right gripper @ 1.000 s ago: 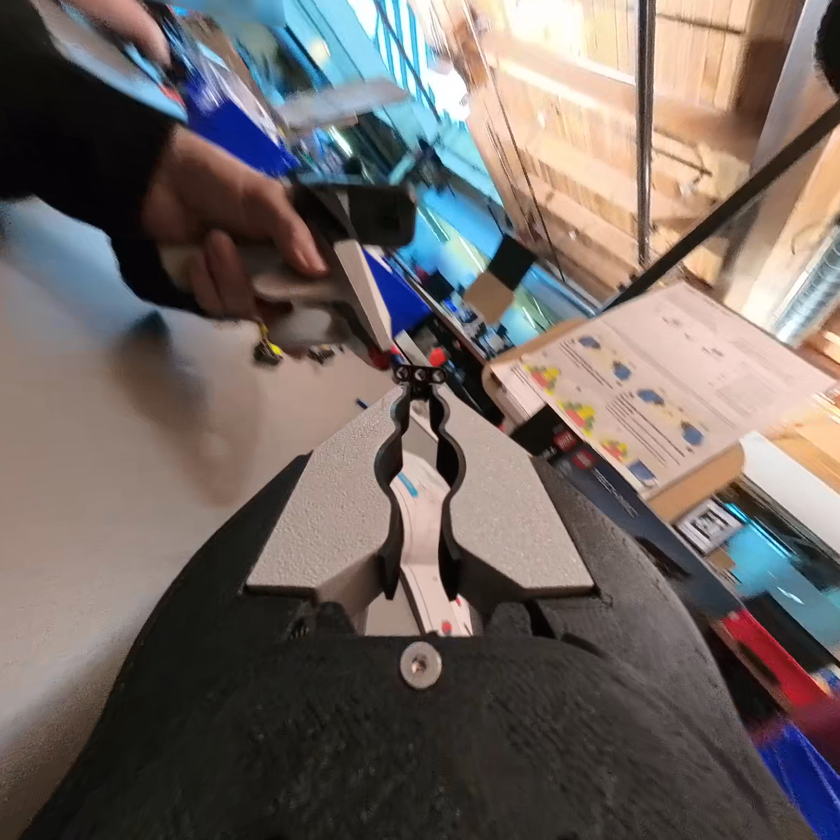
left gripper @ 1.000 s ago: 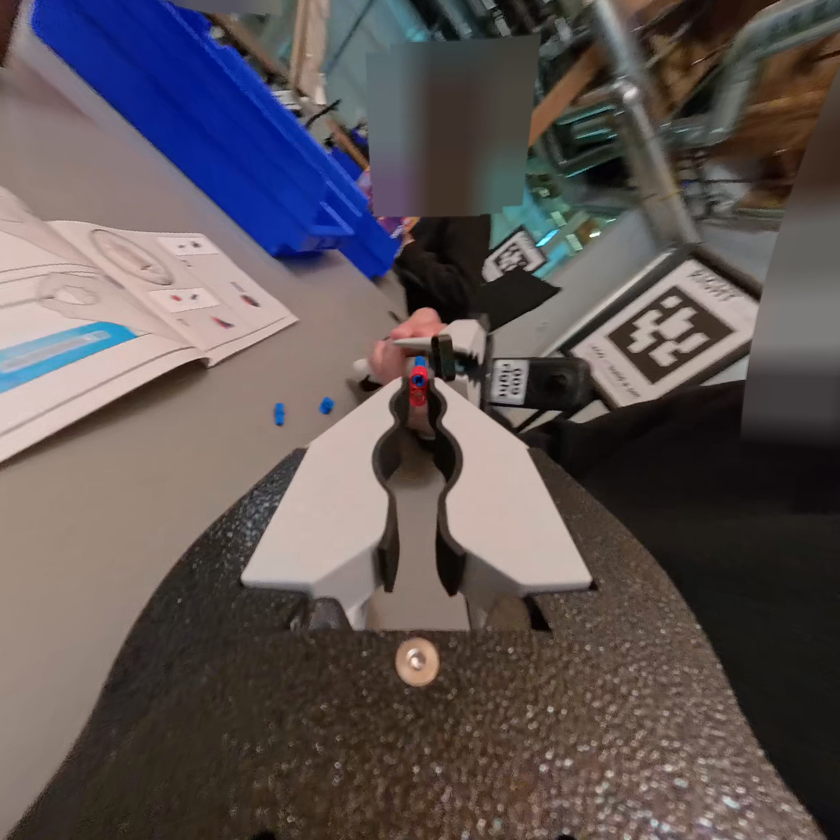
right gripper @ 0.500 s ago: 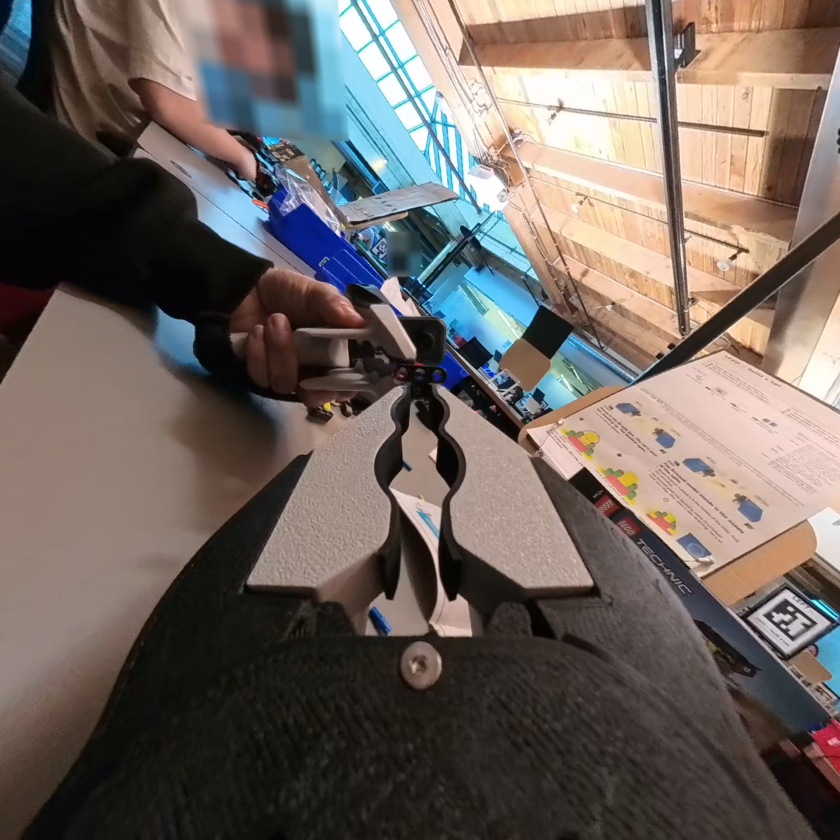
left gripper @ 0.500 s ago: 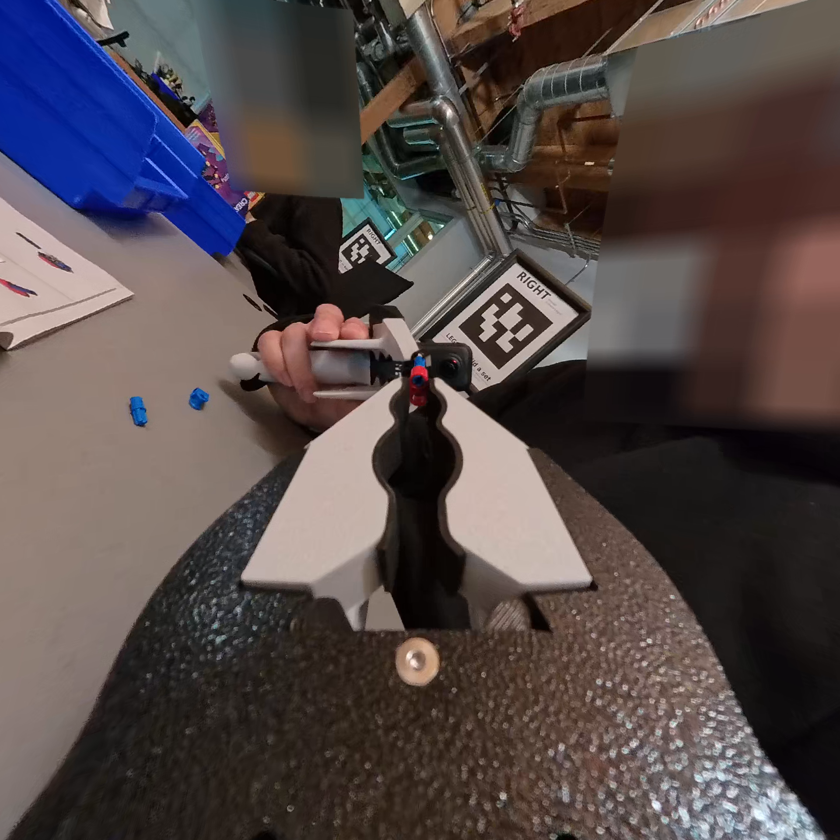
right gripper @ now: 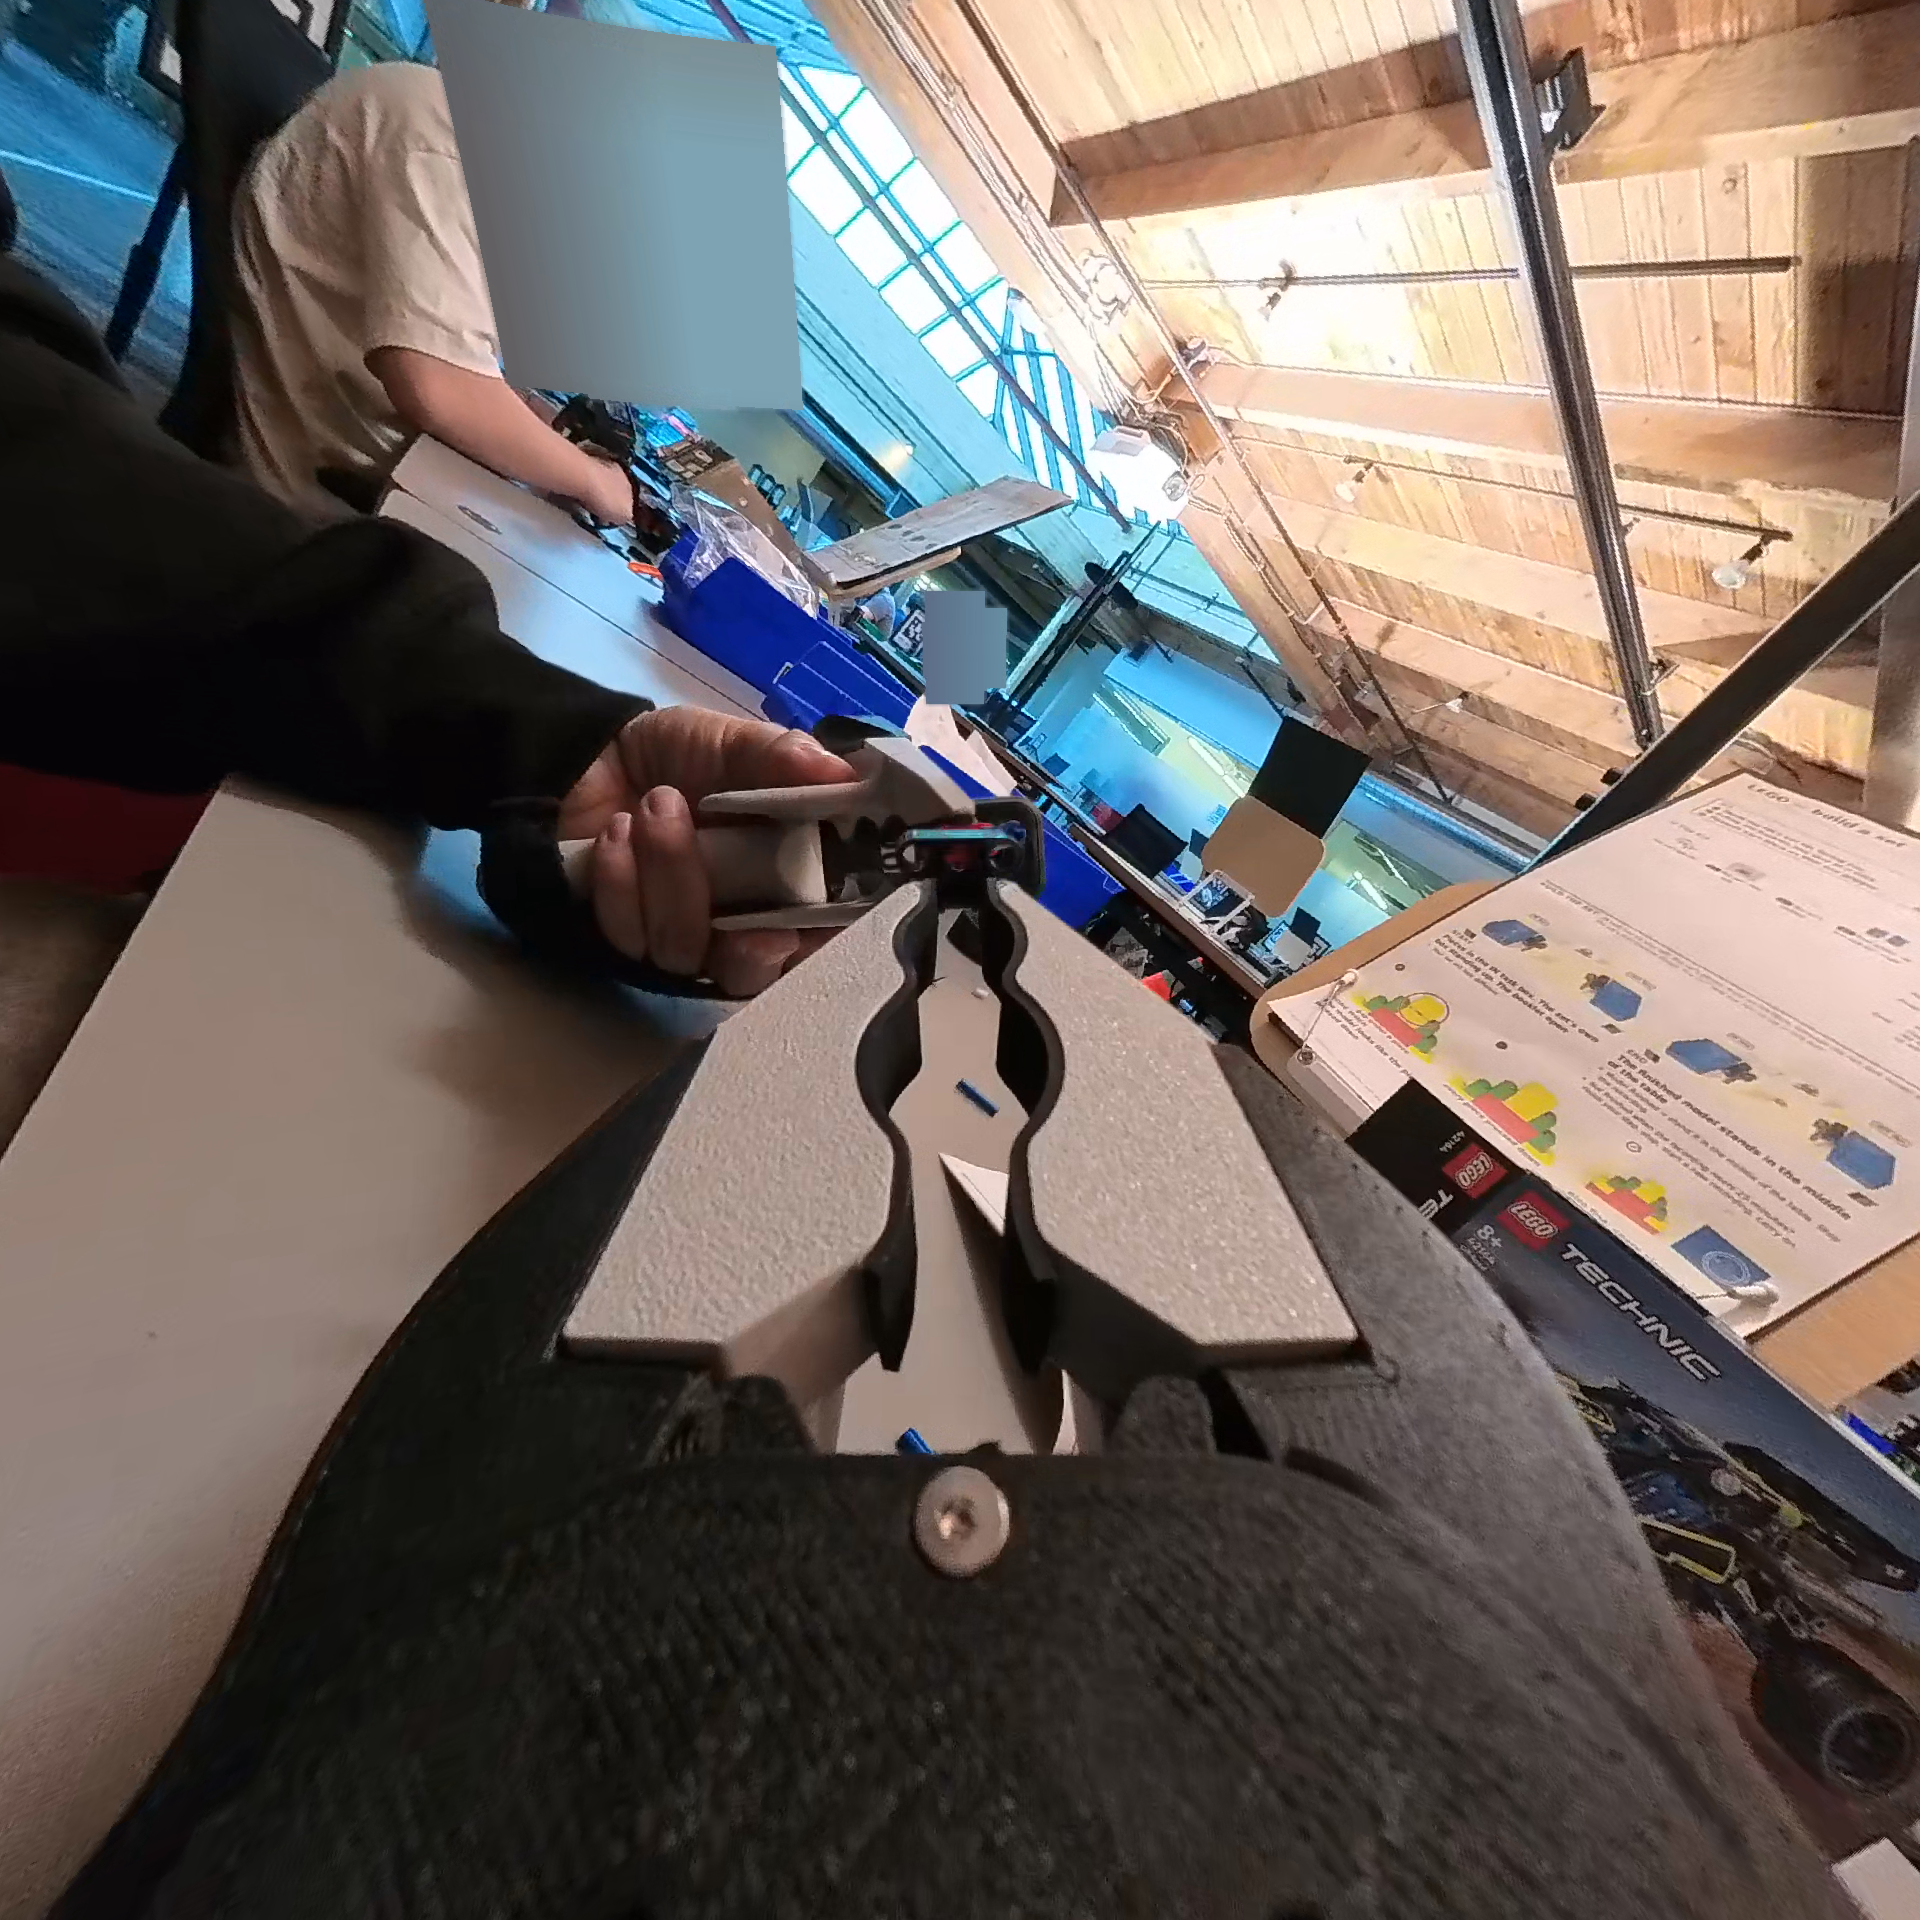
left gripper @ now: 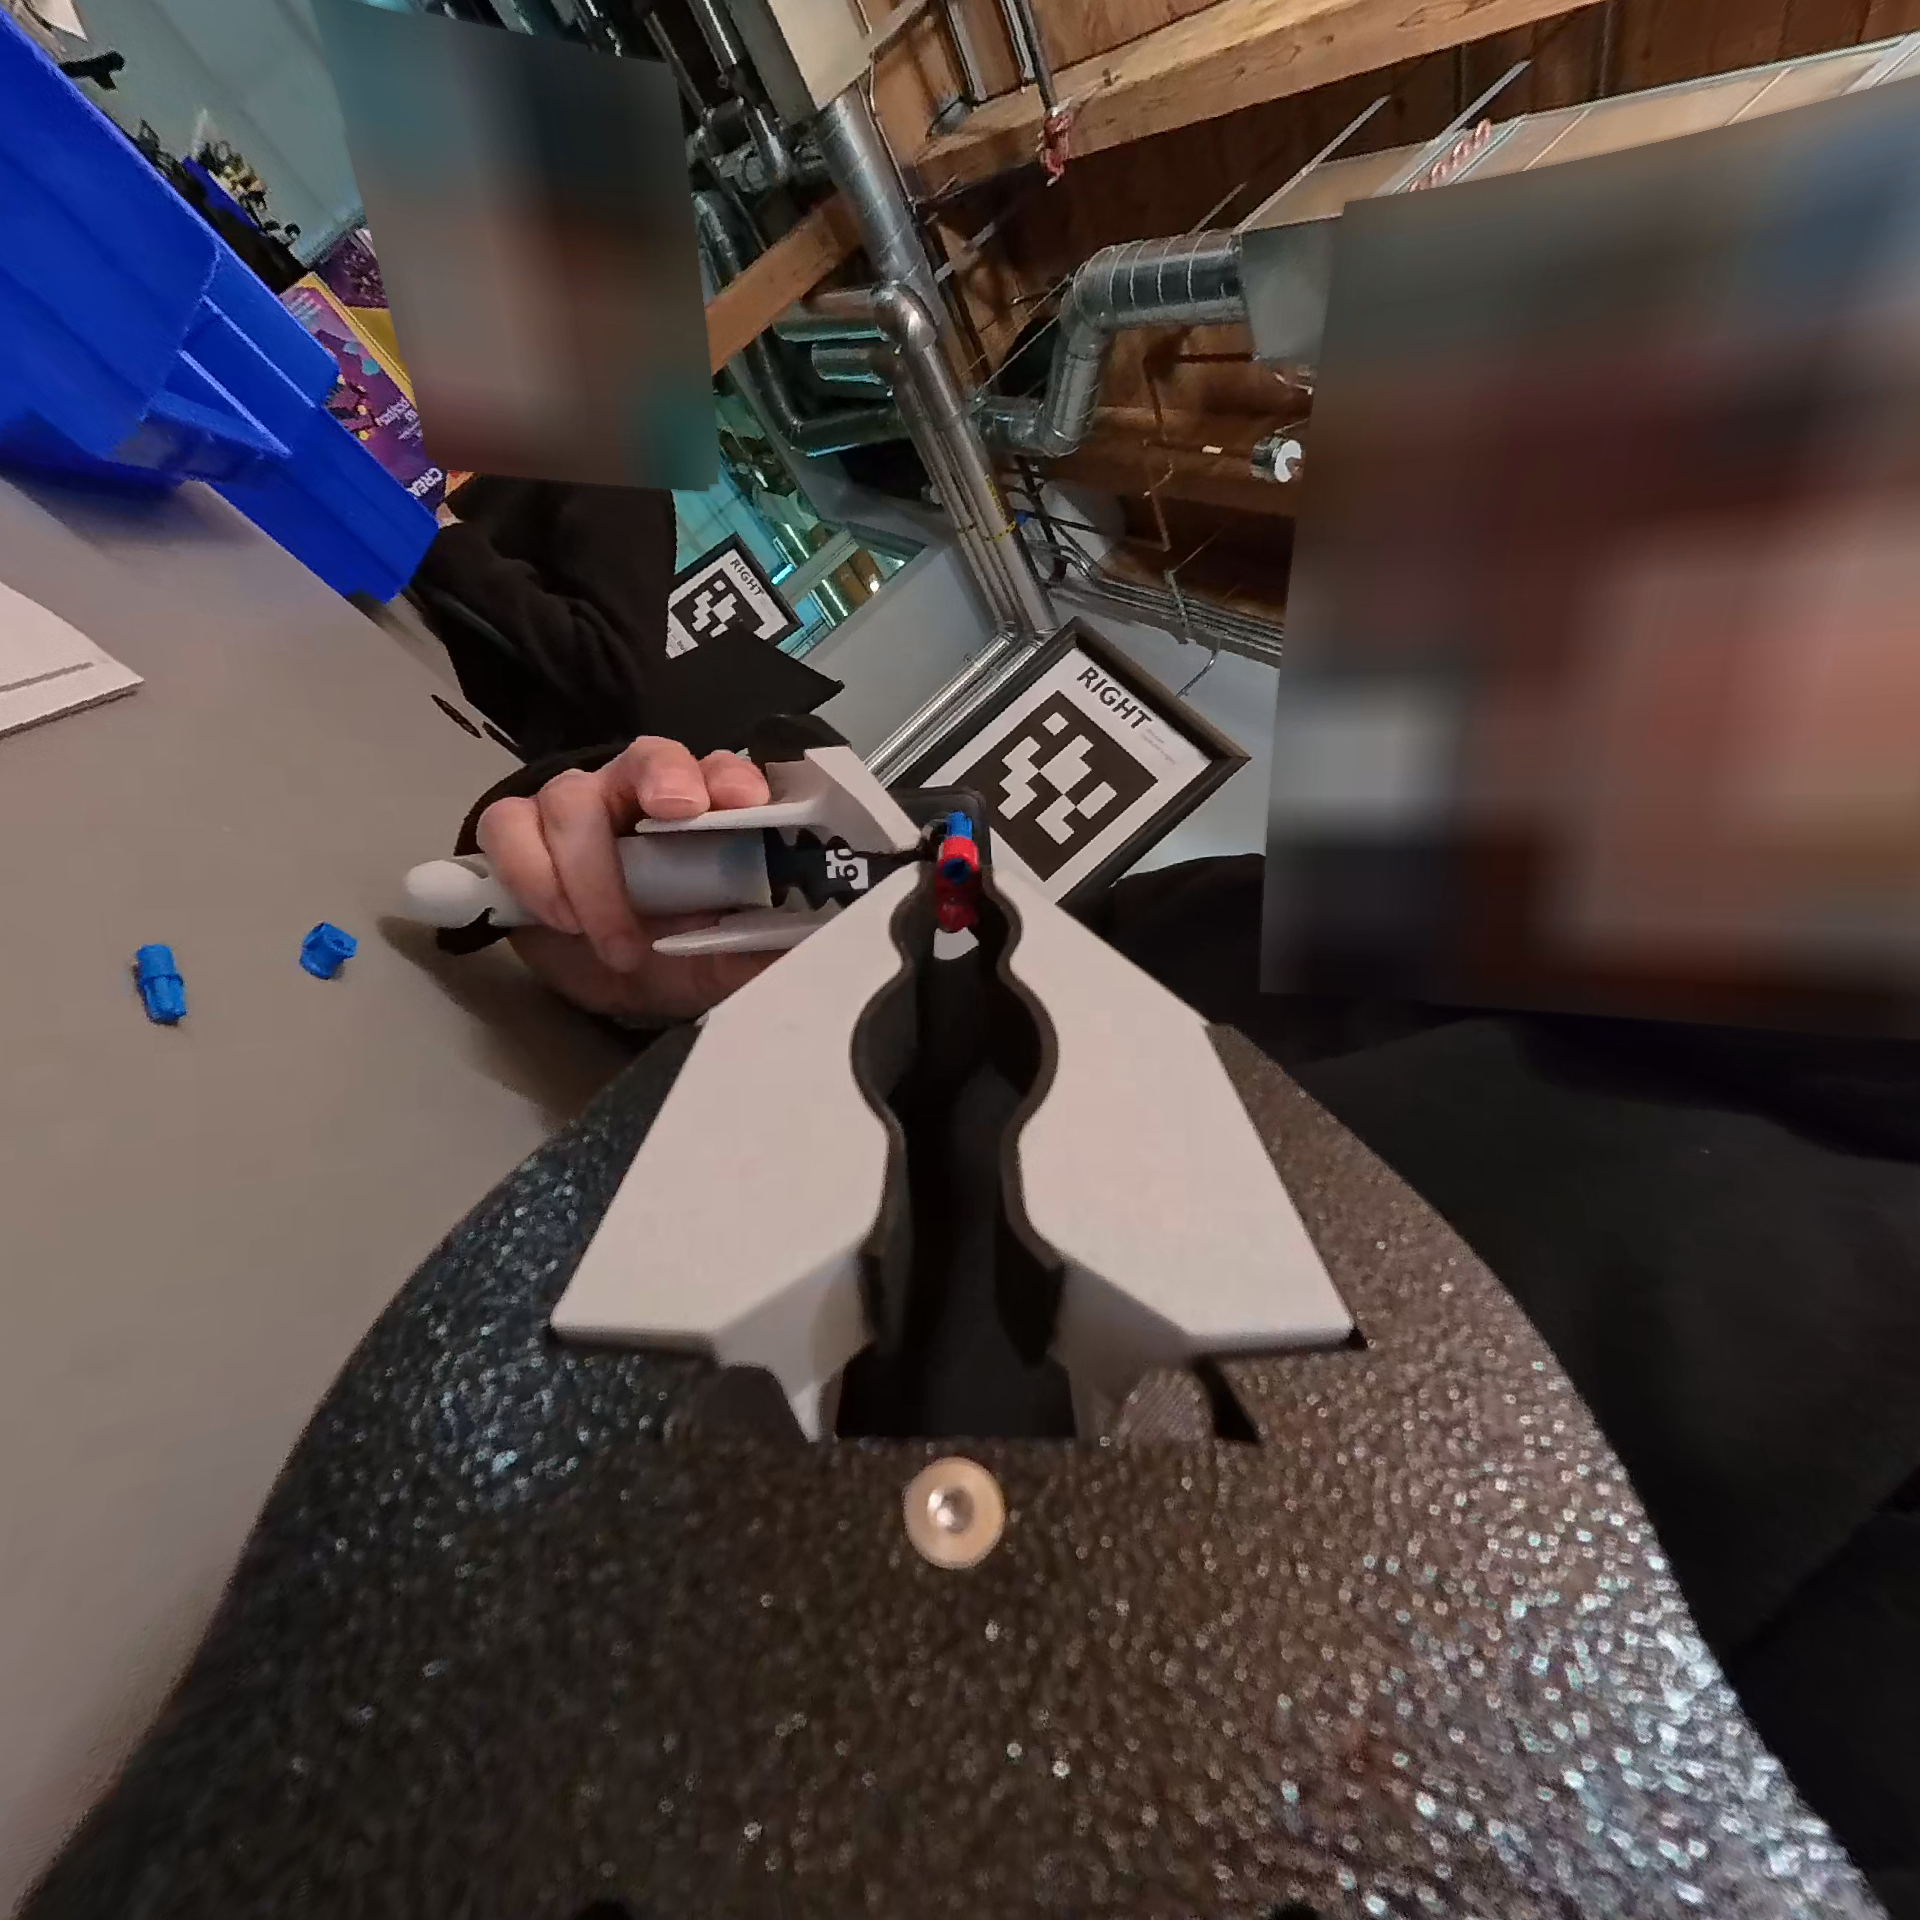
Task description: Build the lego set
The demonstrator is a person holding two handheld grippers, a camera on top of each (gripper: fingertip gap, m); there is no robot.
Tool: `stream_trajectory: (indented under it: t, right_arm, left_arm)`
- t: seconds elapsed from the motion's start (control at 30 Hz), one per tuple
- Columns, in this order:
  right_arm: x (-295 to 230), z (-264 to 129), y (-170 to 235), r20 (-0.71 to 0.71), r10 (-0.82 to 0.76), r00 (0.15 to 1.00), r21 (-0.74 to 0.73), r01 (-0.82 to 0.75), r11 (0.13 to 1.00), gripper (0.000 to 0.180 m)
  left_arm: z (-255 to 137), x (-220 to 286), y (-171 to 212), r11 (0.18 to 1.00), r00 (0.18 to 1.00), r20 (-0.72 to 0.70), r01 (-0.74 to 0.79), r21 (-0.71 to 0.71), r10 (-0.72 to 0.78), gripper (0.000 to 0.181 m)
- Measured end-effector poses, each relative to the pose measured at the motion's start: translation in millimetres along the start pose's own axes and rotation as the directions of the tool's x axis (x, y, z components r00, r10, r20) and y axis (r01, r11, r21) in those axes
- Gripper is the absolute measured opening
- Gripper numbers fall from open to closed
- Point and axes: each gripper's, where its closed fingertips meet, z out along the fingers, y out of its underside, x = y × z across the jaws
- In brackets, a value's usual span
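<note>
My left gripper [left gripper: 954,902] is shut on a small red pin [left gripper: 952,871] with a blue pin on its far end, held up above the grey table [left gripper: 208,1143]. My right gripper [right gripper: 958,885] is shut on a short black beam with holes [right gripper: 956,850], held crosswise at its tips. The two grippers face each other tip to tip: the right gripper [left gripper: 831,831] and the hand holding it show just beyond the red pin, and the left gripper [right gripper: 831,831] shows just behind the black beam. The red pin shows in the beam's middle hole.
Two loose blue pins [left gripper: 158,981] [left gripper: 326,950] lie on the table at left. Blue bins [left gripper: 156,343] stand at the far left. A lego box [right gripper: 1662,1403] with an instruction sheet [right gripper: 1714,1039] stands at right. A booklet corner [left gripper: 52,665] lies at left. Another person sits at the far table. The tips of both grippers are at nearly the same place.
Both grippers have swung up and turned to face each other. The pin and the beam have come together at the tips, and the views now show more ceiling.
</note>
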Motion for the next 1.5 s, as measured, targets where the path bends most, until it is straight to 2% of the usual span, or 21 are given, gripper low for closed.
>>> stream_trajectory:
  t: [0.63,0.87,1.2,1.5]
  right_arm:
    - [5.6,-0.1,1.5,-0.050,-0.056,0.997,-0.021,0.055,0.998,0.006]
    - [8.6,-1.7,0.6,-0.062,-0.048,0.997,-0.014,0.047,0.999,0.006]
    - [1.3,0.9,11.8,-0.009,-0.054,0.998,-0.070,0.053,0.996,0.006]
    - [-2.4,2.5,15.5,0.016,-0.025,1.000,-0.079,0.026,0.997,0.006]
  left_arm:
    - [0.2,-0.6,-0.6,1.000,1.000,-0.006,0.012,0.010,-0.012,0.005]
    - [0.8,-6.2,1.3,1.000,0.999,0.035,0.014,-0.005,-0.014,0.005]
    - [-9.6,-13.1,6.5,0.997,0.989,0.149,-0.001,-0.072,0.011,0.005]
    - [-13.8,-14.9,8.5,0.995,0.982,0.187,-0.010,-0.098,0.029,0.005]
